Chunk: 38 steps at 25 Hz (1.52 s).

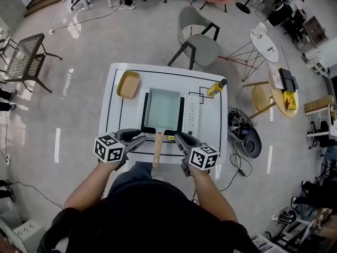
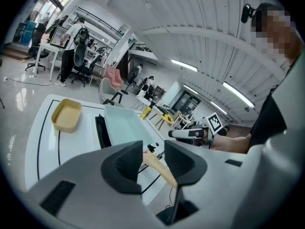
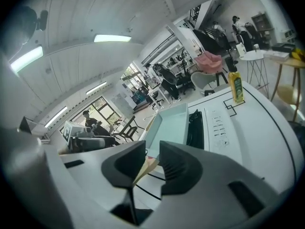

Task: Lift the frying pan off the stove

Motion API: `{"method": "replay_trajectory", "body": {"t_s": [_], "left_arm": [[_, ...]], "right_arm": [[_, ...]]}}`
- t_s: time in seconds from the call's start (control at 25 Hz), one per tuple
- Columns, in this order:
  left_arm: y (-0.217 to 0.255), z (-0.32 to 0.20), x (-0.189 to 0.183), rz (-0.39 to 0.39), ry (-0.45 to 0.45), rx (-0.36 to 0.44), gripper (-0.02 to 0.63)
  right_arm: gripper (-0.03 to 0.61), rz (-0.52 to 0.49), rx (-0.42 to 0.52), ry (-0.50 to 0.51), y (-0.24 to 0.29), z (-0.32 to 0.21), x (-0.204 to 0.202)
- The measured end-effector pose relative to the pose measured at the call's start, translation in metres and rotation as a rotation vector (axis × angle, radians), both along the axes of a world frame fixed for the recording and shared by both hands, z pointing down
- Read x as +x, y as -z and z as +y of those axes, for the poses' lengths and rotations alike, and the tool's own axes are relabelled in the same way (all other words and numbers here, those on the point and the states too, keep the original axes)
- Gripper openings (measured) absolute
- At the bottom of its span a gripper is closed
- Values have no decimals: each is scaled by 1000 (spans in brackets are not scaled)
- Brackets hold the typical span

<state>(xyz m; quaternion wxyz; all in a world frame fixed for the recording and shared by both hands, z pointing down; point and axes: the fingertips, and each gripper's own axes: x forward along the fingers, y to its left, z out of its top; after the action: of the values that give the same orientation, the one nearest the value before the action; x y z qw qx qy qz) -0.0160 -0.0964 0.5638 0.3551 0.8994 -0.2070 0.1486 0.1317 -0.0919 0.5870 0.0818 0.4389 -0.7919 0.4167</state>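
Yellow tray (image 1: 128, 84) L, bottle (image 1: 216, 88) R, on table (image 1: 210, 123).

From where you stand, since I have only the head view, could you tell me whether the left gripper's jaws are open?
Observer: Yes. The left gripper has its jaws apart. The wooden handle shows through the gap, and the pads are not pressing on it.
Operator: Thank you. And the right gripper, please?
Observer: The right gripper is open too. The same handle is visible beyond its jaws, not gripped.
Operator: Is the yellow bottle lying down or standing?
Observer: In the right gripper view the bottle stands upright on the table.
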Motion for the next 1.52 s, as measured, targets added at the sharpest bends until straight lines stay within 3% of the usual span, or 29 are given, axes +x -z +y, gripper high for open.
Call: {"method": "replay_trajectory", "body": {"t_s": [0.88,1.52], "left_arm": [[-55,32,35,98,-137,-303,218],[-80,50,56,197,-184,-507,244]], "right_arm": [[199,-149,-179,132,-47,5,-42],[230,-400,-330,114,-71,5,-64]]}}
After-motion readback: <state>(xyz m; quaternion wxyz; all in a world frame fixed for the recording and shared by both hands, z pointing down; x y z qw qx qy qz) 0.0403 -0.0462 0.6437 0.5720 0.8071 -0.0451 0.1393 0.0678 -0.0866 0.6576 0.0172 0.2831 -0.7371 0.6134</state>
